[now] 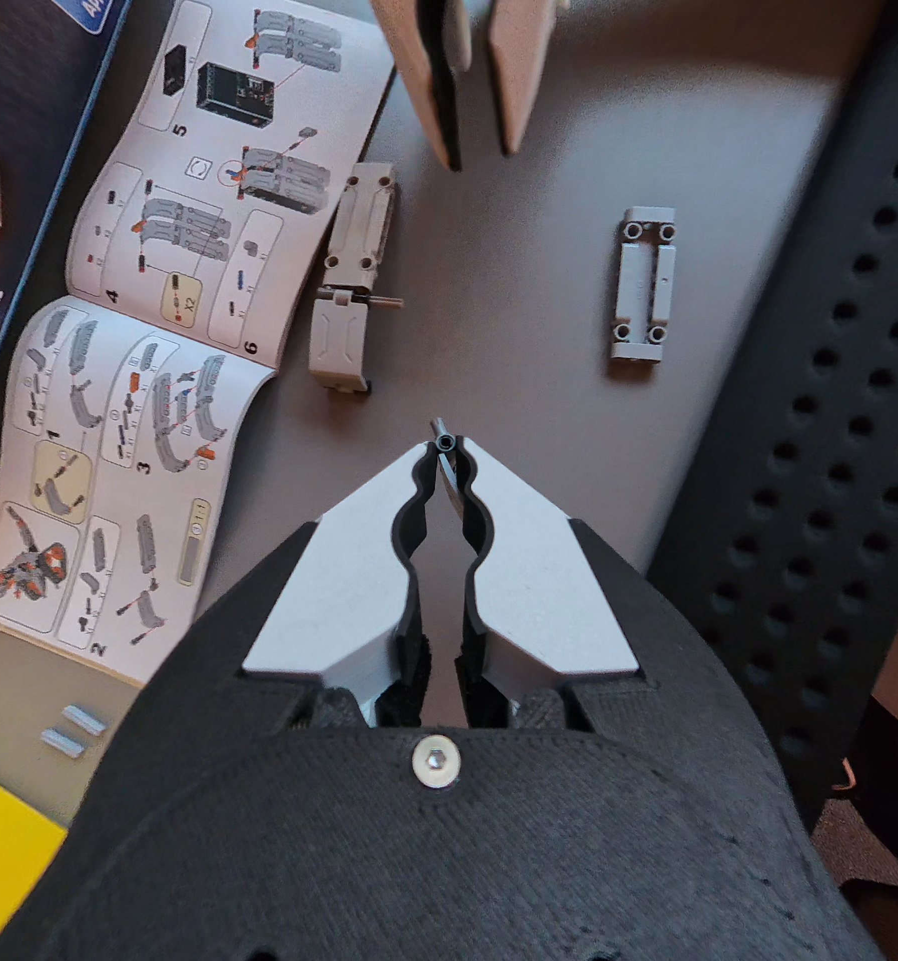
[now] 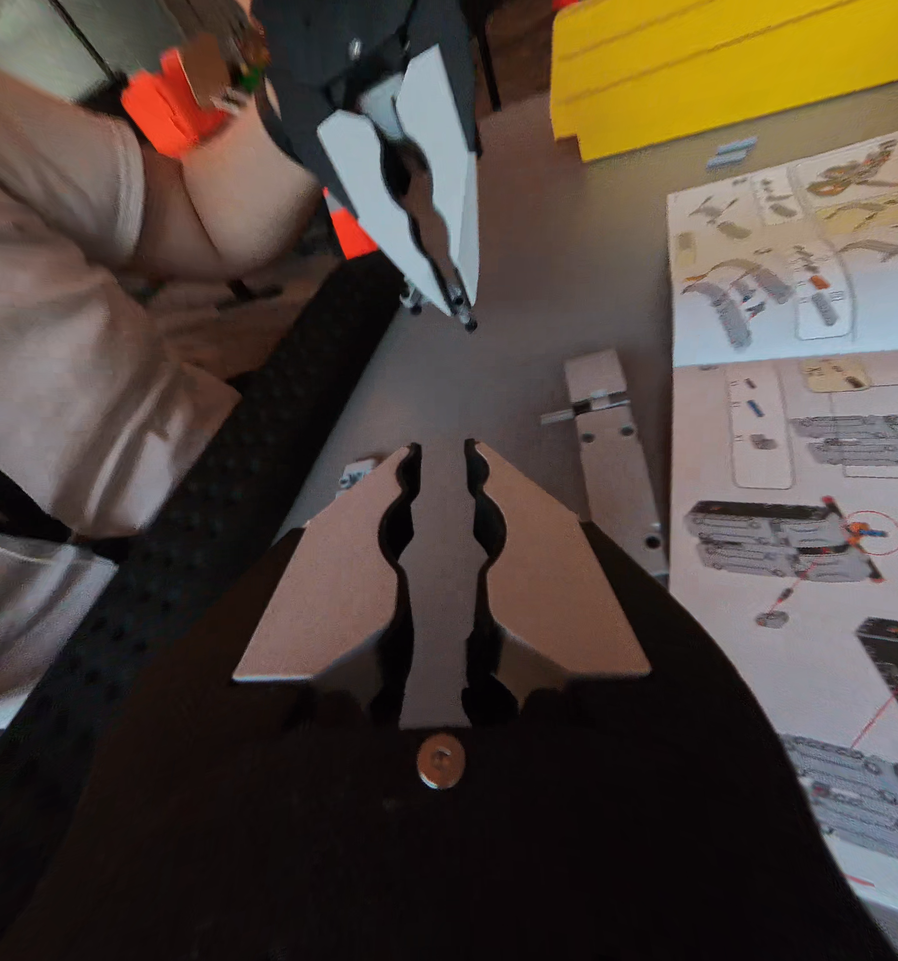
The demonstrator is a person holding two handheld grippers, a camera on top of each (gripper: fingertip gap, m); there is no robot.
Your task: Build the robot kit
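- Presently, left gripper (image 1: 445, 442): jaws clamped on a small grey pin piece (image 1: 444, 442), near the hinged grey assembly (image 1: 350, 283).
- Right gripper (image 2: 441, 448): jaws apart, empty, beside that assembly.
- Flat grey plate (image 1: 643, 283): loose, well apart from the assembly.

**Two matching black-and-grey hand-held grippers**

The left gripper (image 1: 444, 443) has a matte black printed body with fine layer lines and a silver hex-socket screw (image 1: 436, 762) on a washer at the near centre. Its two fingers (image 1: 353, 561) are pale grey wedges tapering to points, lined with wavy black pads. The right gripper (image 2: 441, 447) has the same build: black shell, round silver screw (image 2: 440, 761), grey tapered fingers (image 2: 327, 587) with scalloped black inner edges. The person's sleeve (image 2: 57, 171) is light-coloured.
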